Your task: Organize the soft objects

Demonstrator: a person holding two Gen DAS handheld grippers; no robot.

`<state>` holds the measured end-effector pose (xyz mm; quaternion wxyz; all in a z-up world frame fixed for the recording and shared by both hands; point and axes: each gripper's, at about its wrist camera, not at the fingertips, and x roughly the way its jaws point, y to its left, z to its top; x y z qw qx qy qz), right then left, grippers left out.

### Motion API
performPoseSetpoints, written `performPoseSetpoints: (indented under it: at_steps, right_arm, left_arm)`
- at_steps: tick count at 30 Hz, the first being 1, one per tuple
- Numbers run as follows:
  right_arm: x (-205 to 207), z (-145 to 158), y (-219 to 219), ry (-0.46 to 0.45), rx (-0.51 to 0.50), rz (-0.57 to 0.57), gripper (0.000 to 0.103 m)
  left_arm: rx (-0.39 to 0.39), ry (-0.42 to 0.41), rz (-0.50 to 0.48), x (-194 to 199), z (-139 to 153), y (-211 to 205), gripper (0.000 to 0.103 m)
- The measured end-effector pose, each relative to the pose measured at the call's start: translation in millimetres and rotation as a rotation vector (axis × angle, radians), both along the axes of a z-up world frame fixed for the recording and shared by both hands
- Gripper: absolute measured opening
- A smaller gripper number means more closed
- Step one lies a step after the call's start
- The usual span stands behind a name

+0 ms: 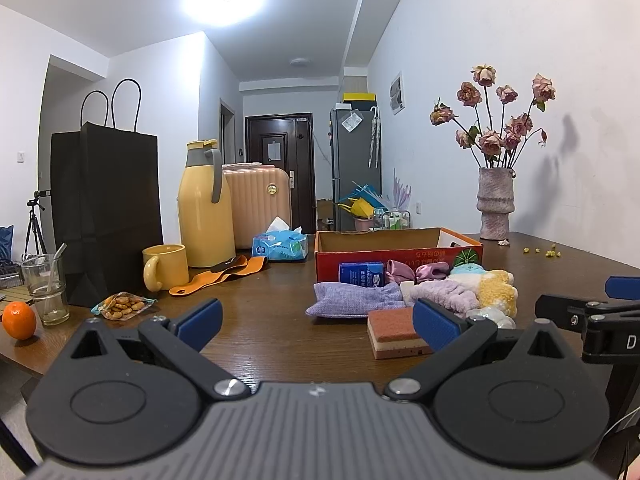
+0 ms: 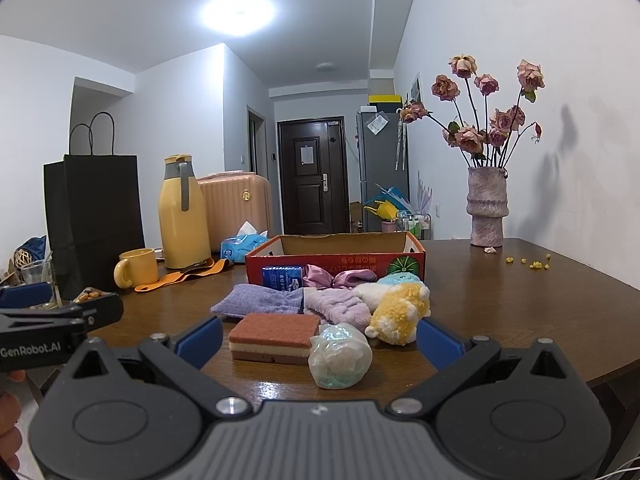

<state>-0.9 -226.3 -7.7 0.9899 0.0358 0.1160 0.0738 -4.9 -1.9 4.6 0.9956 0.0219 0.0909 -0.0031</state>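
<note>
A pile of soft things lies on the brown table in front of an open red cardboard box (image 2: 336, 266): a brown sponge (image 2: 274, 336), a translucent squishy ball (image 2: 340, 356), a yellow-white plush (image 2: 400, 312), a lilac towel (image 2: 338, 306), a lavender pouch (image 2: 256, 300), a pink satin bow (image 2: 340, 278) and a blue tissue packet (image 2: 282, 276). My right gripper (image 2: 320, 340) is open and empty, just short of the sponge and ball. My left gripper (image 1: 316, 322) is open and empty, left of the sponge (image 1: 394, 332) and near the pouch (image 1: 354, 300).
On the table's left stand a black paper bag (image 1: 106, 216), a yellow thermos (image 1: 206, 204), a yellow mug (image 1: 166, 266), a glass (image 1: 46, 288), an orange (image 1: 19, 320), a snack packet (image 1: 122, 306) and a tissue pack (image 1: 280, 244). A vase of dried roses (image 1: 494, 204) stands far right.
</note>
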Motion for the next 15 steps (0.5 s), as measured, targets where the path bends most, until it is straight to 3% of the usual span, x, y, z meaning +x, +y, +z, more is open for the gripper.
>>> performPoseSetpoints:
  at_steps: [15]
  right_arm:
    - [0.9,-1.0,-1.1,-0.001,0.004,-0.001,0.103]
  left_arm:
    - [0.001,-0.001,0.000,-0.4,0.0,-0.2,0.103]
